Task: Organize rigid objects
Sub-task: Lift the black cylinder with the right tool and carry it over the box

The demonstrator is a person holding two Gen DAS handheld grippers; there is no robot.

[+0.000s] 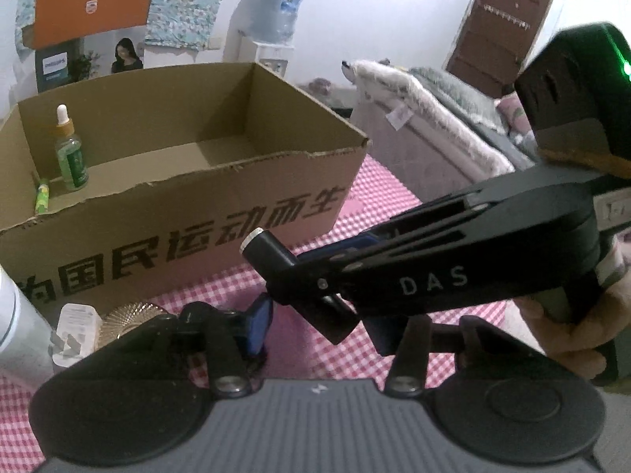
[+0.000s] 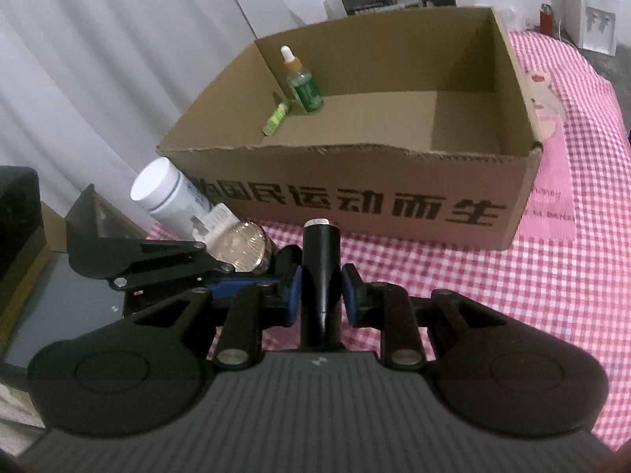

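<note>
Right wrist view is showing one brown cardboard box (image 2: 355,205) printed "国民运动而生", holding one green dropper bottle (image 2: 303,86) and one small green tube (image 2: 276,118). Right tool (image 2: 321,291) is clenching one black cylinder (image 2: 321,260) before it; left tool (image 1: 315,327), released, is reading "DAS" opposite.

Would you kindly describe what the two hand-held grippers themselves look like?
Both are matte black linkage frames with silver pivot bolts, round side housings and a ribbed grey body. The fingers carry blue pads. The right hand-held gripper bears white "DAS" lettering; a green light glows on its black top block.
</note>
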